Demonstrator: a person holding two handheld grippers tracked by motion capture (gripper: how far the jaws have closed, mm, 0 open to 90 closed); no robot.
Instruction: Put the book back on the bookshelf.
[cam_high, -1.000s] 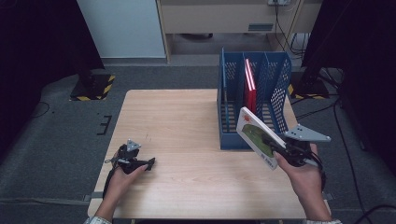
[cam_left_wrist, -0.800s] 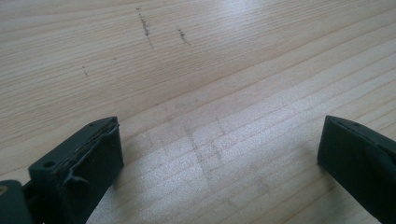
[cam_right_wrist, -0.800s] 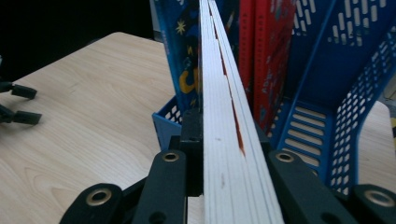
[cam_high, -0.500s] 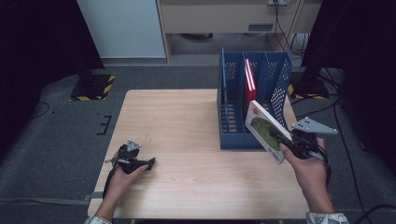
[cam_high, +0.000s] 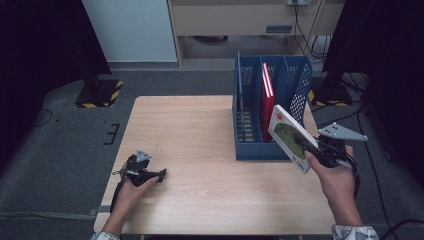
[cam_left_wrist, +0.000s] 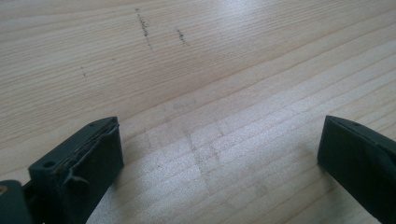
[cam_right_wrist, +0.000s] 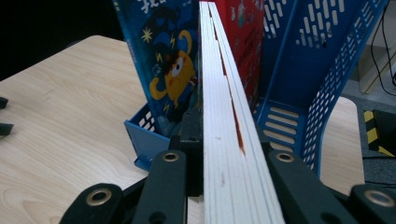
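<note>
Gripping a thin picture book (cam_high: 291, 139) by its lower edge, right gripper (cam_high: 320, 150) raised off the surface (cam_high: 200, 130) at the right edge, just in front of the blue file rack (cam_high: 270, 107). Fingers pinching the book, pressed on both covers, white page edges running up between them (cam_right_wrist: 224, 140). Book tilted, upper corner leaning toward the rack's open front, green cover facing up. Red book (cam_high: 267, 97) standing upright in the rack's middle compartment; blue cartoon-covered book (cam_right_wrist: 163, 60) upright beside it. Left gripper (cam_high: 145, 172) lying low on the near-left part of the surface, fingers (cam_left_wrist: 79, 168) spread wide, bare wood between them.
</note>
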